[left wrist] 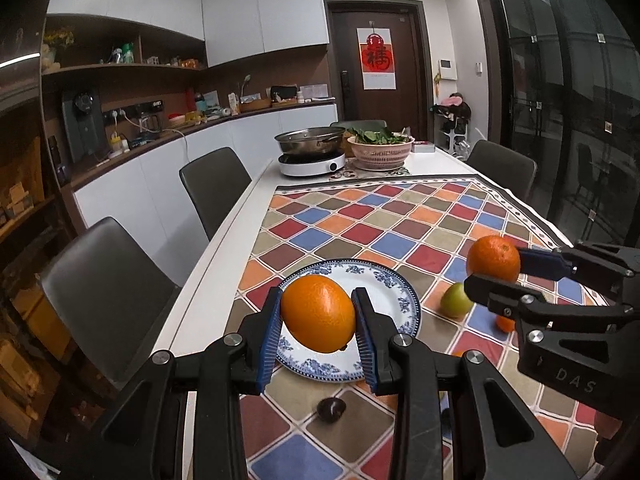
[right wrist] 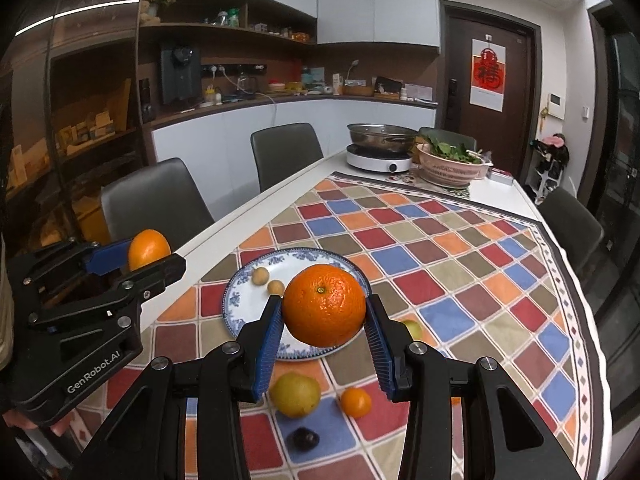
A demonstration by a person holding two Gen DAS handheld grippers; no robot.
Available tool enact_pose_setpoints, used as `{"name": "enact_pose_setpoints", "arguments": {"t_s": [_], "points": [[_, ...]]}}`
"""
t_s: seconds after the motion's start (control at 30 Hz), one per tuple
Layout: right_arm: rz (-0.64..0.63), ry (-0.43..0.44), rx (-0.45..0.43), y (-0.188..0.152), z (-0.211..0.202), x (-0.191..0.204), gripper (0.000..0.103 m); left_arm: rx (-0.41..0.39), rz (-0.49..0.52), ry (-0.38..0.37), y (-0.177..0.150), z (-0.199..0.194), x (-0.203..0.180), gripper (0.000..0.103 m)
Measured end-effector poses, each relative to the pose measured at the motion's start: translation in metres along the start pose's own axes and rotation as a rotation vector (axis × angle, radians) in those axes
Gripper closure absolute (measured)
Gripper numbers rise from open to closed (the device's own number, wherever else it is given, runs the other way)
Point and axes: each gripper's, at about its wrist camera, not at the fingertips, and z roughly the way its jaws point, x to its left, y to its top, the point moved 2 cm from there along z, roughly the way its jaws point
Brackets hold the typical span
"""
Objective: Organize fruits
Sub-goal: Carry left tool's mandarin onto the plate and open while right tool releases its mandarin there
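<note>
My left gripper [left wrist: 316,320] is shut on a large orange [left wrist: 318,312] and holds it above the blue-and-white plate [left wrist: 394,300]. My right gripper [right wrist: 322,328] is shut on another orange [right wrist: 325,304], also held above the plate [right wrist: 240,300]. Two small tan fruits [right wrist: 267,281] lie on the plate. On the checkered cloth lie a yellow-green fruit [right wrist: 295,395], a small orange fruit [right wrist: 355,401], a dark fruit [right wrist: 305,439] and a green fruit [left wrist: 456,300]. Each gripper shows in the other's view: the right one [left wrist: 494,270], the left one [right wrist: 150,258].
An induction cooker with a steel pot [left wrist: 310,142] and a pink basket of greens [left wrist: 380,148] stand at the table's far end. Grey chairs [left wrist: 214,188] line the left side, one [left wrist: 504,168] the right. The white table edge [left wrist: 208,280] runs left of the cloth.
</note>
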Motion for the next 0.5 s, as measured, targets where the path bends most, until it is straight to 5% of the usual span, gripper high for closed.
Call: {"name": "enact_pose_setpoints", "arguments": {"t_s": [0.5], "points": [[-0.017,0.051,0.132,0.004,0.105,-0.005,0.061,0.145,-0.011,-0.045,-0.015,0.1,0.017,0.068]]}}
